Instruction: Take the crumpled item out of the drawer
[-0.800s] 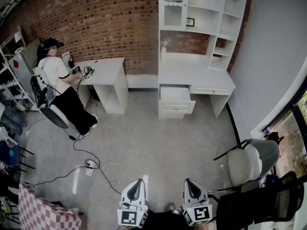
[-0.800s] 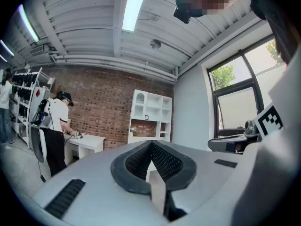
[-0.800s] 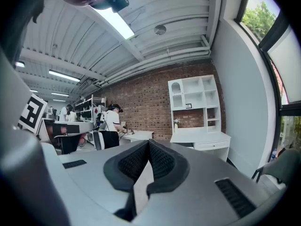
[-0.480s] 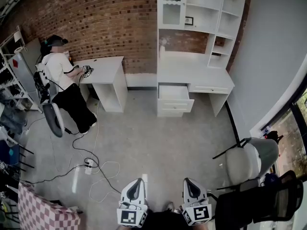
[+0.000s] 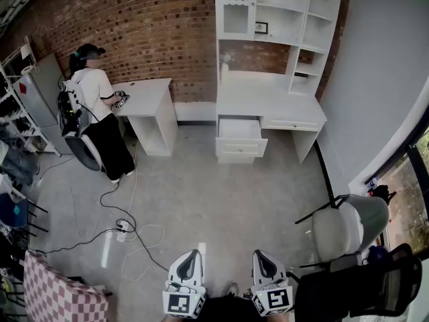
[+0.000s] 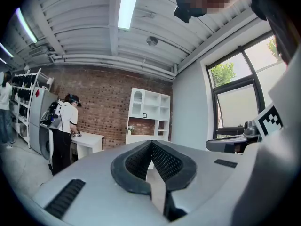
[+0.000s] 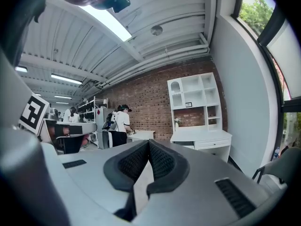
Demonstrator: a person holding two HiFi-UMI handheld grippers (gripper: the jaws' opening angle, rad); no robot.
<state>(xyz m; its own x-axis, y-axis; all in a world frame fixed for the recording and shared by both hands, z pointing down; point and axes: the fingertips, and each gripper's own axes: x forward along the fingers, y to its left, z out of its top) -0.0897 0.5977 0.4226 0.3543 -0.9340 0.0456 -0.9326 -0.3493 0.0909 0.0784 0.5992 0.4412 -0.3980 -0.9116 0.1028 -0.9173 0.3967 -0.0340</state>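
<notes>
The white desk with a shelf unit (image 5: 268,99) stands against the brick wall across the room. Its left drawer (image 5: 240,138) is pulled open; from here I cannot see inside it, and no crumpled item shows. Both grippers are held low at the bottom of the head view, far from the desk. My left gripper (image 5: 190,255) is shut with nothing between its pads. My right gripper (image 5: 259,255) is also shut and empty. The left gripper view (image 6: 151,143) and the right gripper view (image 7: 148,142) both look over closed jaws toward the shelf unit (image 7: 195,105).
A person (image 5: 97,113) stands at a second white desk (image 5: 149,102) at the left. Cables and a power strip (image 5: 124,230) lie on the grey floor. An office chair (image 5: 345,223) stands at the right, a checked cloth (image 5: 64,297) at bottom left.
The person at the far left desk has risen from sitting to standing. The head view has shifted slightly, so the desk sits a little further left. Both grippers stay shut in place.
</notes>
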